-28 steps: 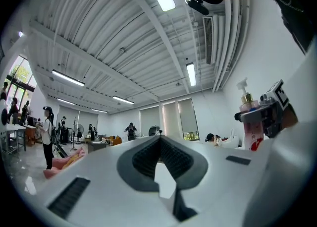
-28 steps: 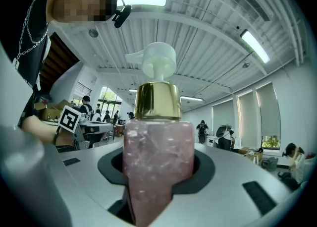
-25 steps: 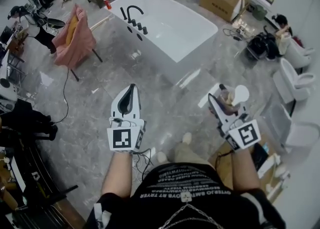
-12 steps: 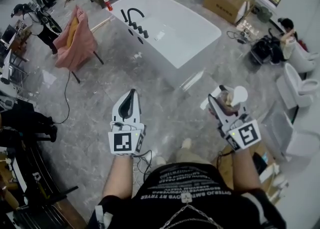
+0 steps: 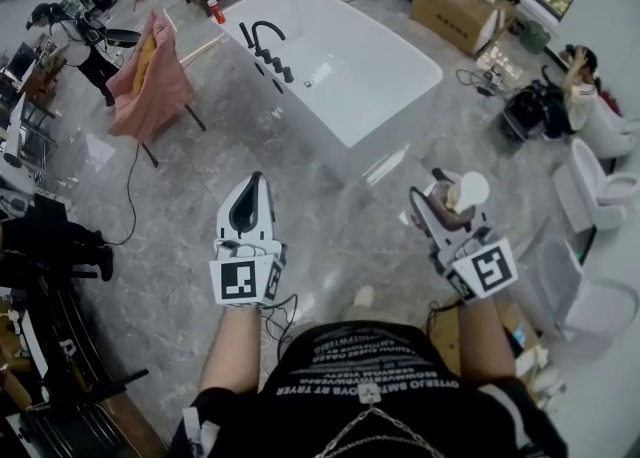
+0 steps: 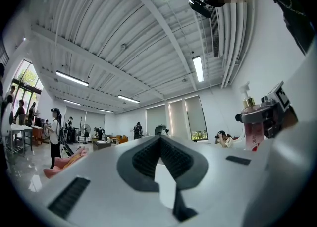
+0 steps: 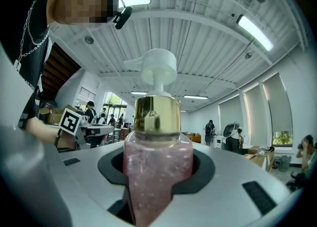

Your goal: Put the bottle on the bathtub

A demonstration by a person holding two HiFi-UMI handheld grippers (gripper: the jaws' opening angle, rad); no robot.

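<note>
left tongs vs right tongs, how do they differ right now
The left tongs are shut and empty; the right tongs are shut on a pink pump bottle. The left tongs' pads meet at the tip; the right tongs' pads are held apart by the bottle. Shared: both are white, carry a marker cube, and are held over the floor, short of the bathtub.

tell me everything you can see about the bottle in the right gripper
The bottle has a clear, plastic-looking body filled with something pink and speckled, a shiny gold collar and a white pump head with its spout pointing sideways. It stands upright, its body clamped between the jaws of the right gripper, with nothing else touching it. In the head view it hangs above the grey floor, apart from the white bathtub.
</note>
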